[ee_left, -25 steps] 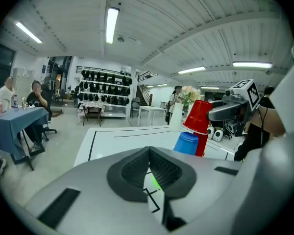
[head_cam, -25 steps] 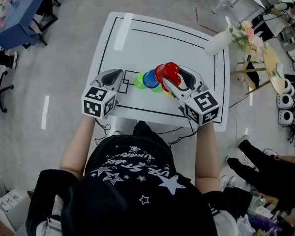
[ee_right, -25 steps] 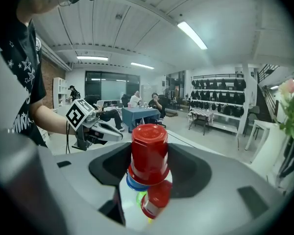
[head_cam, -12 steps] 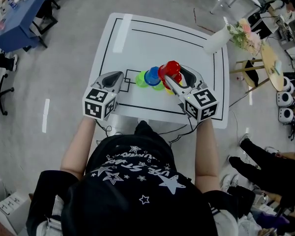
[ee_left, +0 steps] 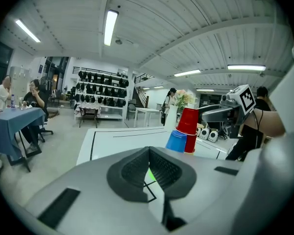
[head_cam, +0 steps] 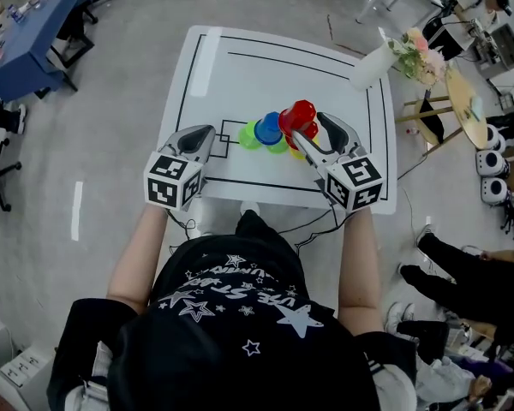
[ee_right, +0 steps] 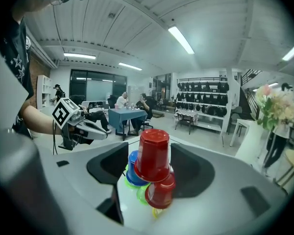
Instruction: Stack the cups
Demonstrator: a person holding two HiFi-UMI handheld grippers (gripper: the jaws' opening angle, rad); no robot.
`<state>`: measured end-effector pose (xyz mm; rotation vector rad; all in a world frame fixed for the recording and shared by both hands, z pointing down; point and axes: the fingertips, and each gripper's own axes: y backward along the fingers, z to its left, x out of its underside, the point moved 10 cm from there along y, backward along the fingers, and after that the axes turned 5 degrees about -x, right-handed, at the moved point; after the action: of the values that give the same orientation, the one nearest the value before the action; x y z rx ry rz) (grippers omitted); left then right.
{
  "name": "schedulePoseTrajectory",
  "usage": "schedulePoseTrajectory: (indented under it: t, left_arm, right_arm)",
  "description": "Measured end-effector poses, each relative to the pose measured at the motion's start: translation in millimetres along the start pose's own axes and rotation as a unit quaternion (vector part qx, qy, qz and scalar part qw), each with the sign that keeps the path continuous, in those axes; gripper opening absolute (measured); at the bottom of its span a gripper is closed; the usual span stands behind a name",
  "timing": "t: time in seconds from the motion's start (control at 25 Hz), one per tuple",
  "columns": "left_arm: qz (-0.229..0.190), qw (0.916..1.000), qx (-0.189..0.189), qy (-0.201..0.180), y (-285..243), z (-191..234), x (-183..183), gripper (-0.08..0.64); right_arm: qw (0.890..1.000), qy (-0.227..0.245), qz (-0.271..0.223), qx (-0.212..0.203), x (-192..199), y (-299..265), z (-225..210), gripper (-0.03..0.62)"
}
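Note:
On the white table (head_cam: 240, 67) several upturned cups form a small pyramid. A red cup (head_cam: 298, 116) (ee_right: 153, 153) rests on top of a blue cup (head_cam: 268, 128) (ee_right: 131, 173) and a second red cup (head_cam: 309, 130) (ee_right: 160, 194), with green cups (head_cam: 249, 135) below. My right gripper (head_cam: 310, 129) (ee_right: 149, 165) has the top red cup between its jaws; they have just been opening and stand off the cup's sides. My left gripper (head_cam: 201, 133) (ee_left: 148, 168) hovers left of the stack, shut and empty.
A white vase with flowers (head_cam: 373, 67) stands at the table's far right corner. Black lines mark a rectangle on the tabletop. A blue table (head_cam: 34, 32) and chairs stand at the far left, and a seated person's legs (head_cam: 463, 289) are at the right.
The right gripper's jaws have spread apart around the top red cup, which stays on the stack. The left gripper has barely shifted.

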<state>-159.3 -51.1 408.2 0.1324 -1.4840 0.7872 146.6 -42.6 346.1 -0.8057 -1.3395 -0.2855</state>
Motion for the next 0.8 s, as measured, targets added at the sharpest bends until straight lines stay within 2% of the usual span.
schedulePoseTrajectory:
  t: [0.24,0.4,0.64,0.8]
  left_arm:
    - [0.017,0.9995,0.025,0.006,34,-1,30,0.012]
    - [0.037,0.9984,0.04,0.009,50,0,56,0.012]
    - [0.056,0.9971,0.05,0.016,61,-5,80,0.012]
    - [0.054,0.9974,0.046,0.018,65,-13,88,0.012]
  right_arm:
    - [0.997,-0.032,-0.013,0.073,21,39,40,0.27]
    - [0.99,-0.066,-0.014,0.127,51,62,73,0.23]
    - [0.982,-0.106,0.01,0.153,86,79,101,0.175]
    - [0.98,-0.112,0.001,0.167,96,84,104,0.106]
